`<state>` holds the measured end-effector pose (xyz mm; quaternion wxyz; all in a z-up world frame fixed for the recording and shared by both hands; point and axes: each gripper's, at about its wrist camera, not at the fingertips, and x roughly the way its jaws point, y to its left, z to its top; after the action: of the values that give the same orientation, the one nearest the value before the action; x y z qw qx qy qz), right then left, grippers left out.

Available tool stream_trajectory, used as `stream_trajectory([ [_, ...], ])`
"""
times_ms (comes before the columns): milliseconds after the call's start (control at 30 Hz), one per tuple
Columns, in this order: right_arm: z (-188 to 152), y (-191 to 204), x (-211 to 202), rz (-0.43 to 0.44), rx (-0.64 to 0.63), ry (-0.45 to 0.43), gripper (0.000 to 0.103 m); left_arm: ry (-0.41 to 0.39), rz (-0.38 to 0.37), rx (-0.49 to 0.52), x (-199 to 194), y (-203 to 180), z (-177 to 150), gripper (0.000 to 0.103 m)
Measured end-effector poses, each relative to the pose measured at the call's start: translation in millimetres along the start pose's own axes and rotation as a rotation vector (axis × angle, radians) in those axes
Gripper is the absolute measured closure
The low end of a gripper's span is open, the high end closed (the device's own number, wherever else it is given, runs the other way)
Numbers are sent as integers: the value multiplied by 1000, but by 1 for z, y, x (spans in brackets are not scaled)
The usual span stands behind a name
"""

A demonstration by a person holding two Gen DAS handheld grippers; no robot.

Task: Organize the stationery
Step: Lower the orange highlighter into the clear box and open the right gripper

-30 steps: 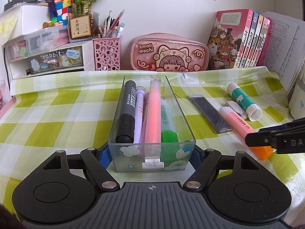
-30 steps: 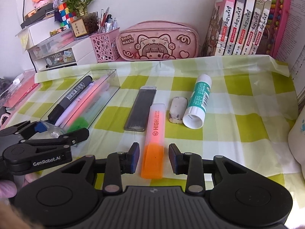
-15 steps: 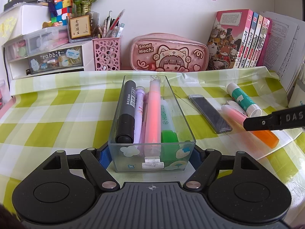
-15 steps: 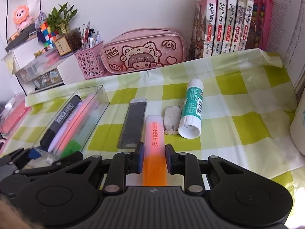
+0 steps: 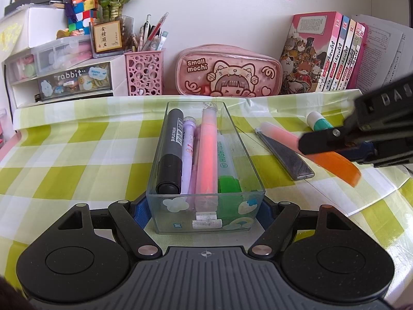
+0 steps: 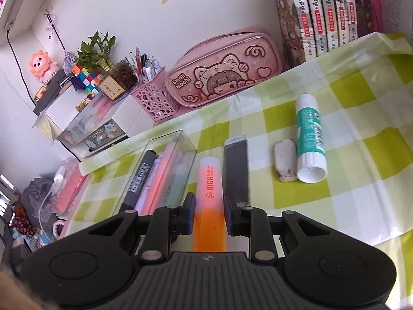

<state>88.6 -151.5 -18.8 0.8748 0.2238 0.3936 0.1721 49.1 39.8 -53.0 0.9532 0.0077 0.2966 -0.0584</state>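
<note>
A clear plastic box (image 5: 178,204) stands on the green checked cloth. My left gripper (image 5: 205,211) is shut on its near end, a blue pad on each side wall. In the box lie a black marker (image 5: 171,152), a purple pen (image 5: 188,152), a pink highlighter (image 5: 207,149) and a green highlighter (image 5: 225,165). My right gripper (image 6: 208,211) is shut on an orange highlighter (image 6: 210,180). It holds it tilted off the cloth, just right of the box (image 6: 165,160). From the left wrist the same highlighter (image 5: 333,165) shows under the right gripper (image 5: 361,142).
A flat dark case (image 6: 236,165), a worn eraser (image 6: 285,160) and a glue stick (image 6: 309,139) lie on the cloth to the right. Along the back wall stand a pink pencil case (image 5: 227,73), a pink pen holder (image 5: 144,73), a drawer unit (image 5: 72,77) and books (image 5: 322,56).
The right gripper's jaws closed on the orange highlighter, lifted it off the cloth and rolled, bringing it nearer the box. The left gripper and the box stayed put.
</note>
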Motion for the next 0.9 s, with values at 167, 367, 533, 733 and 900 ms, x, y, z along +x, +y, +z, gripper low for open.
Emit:
stream_trajectory([
  [167, 9, 8, 13, 68, 78, 29, 57, -1, -1, -1, 0, -1, 0, 28],
  [367, 20, 8, 27, 154, 225, 51, 57, -1, -4, 1, 0, -2, -1, 28],
  [533, 26, 16, 34, 154, 256, 43, 57, -1, -4, 1, 0, -2, -1, 28],
  [733, 24, 14, 45, 171, 338, 59, 57, -1, -4, 0, 0, -2, -1, 28],
  [900, 23, 13, 51, 172, 384, 57, 57, -1, -4, 0, 0, -3, -1, 28],
])
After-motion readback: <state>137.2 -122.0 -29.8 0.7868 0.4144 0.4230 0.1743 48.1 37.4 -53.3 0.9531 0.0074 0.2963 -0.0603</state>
